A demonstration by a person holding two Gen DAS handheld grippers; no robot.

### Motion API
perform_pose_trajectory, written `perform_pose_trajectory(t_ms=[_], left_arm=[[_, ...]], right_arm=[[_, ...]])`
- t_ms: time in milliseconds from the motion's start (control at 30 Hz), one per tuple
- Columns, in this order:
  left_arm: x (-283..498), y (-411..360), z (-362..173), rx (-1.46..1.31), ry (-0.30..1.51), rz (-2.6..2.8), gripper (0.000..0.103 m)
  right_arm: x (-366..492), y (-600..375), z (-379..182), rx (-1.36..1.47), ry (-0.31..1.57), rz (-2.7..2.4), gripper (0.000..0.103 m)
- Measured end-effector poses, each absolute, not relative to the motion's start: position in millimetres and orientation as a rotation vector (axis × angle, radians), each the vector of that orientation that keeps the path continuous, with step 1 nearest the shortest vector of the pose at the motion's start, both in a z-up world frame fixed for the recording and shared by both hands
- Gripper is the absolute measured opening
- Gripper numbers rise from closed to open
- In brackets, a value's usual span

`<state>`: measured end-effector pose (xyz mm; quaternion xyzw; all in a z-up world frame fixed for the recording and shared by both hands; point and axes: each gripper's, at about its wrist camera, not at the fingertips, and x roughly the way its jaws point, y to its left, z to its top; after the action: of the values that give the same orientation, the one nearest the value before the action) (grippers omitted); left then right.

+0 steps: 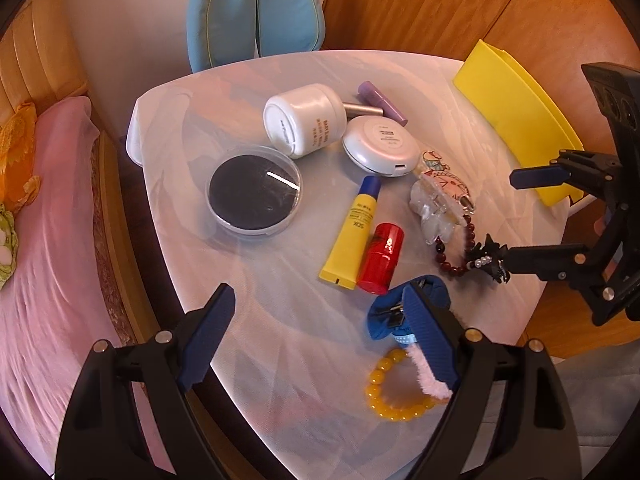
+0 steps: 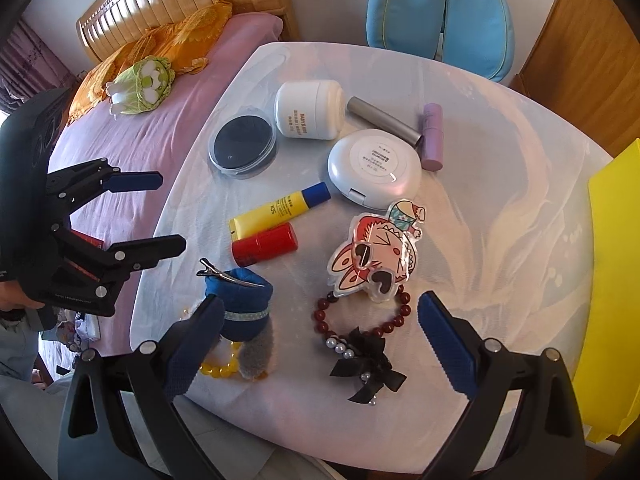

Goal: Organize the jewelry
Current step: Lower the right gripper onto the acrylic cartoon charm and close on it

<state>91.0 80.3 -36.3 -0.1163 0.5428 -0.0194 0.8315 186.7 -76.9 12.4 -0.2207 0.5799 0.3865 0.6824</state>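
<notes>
Dark red bead bracelet (image 2: 362, 316) beside black bow hair clip (image 2: 370, 364).

Items on table (image 2: 500, 208): two bead bracelets, red (image 2: 362, 322) and yellow (image 1: 394, 394); three hair clips (image 2: 366, 368); two white jars (image 2: 310, 110); one clear lidded dish (image 2: 244, 146); four tubes (image 2: 280, 210).

the left gripper (image 1: 320, 332) fills the bottom of its own view, black arms spread, blue pads wide apart with nothing between them, aimed steeply down. the right gripper (image 2: 320, 340) sits likewise at the bottom of its view, jaws wide and empty. a hand (image 2: 16, 300) grips the left one's handle at the left edge.
</notes>
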Motion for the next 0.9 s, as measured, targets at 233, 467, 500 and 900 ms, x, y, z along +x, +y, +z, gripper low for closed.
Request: perform_pose_trajectory(t_ms=[233, 467, 500, 900], left_arm=[[92.0, 78.9, -44.0, -0.311, 1.145, -0.026, 0.084], [108.4, 51.1, -44.2, -0.247, 1.165, -0.104, 0.084], [112.1, 46.7, -45.2, -0.231, 1.168, -0.116, 0.084], [130.1, 30.9, -58.1, -0.168, 1.208, -0.159, 0.084]], right_arm=[[210.4, -86.3, 2.5, -0.470, 1.337, 0.840, 0.098], [224.9, -91.4, -9.9, -0.474, 1.359, 0.835, 0.098], [226.4, -92.3, -12.6, -0.473, 1.363, 0.836, 0.098], [233.6, -81.0, -36.2, -0.457, 1.370, 0.789, 0.098]])
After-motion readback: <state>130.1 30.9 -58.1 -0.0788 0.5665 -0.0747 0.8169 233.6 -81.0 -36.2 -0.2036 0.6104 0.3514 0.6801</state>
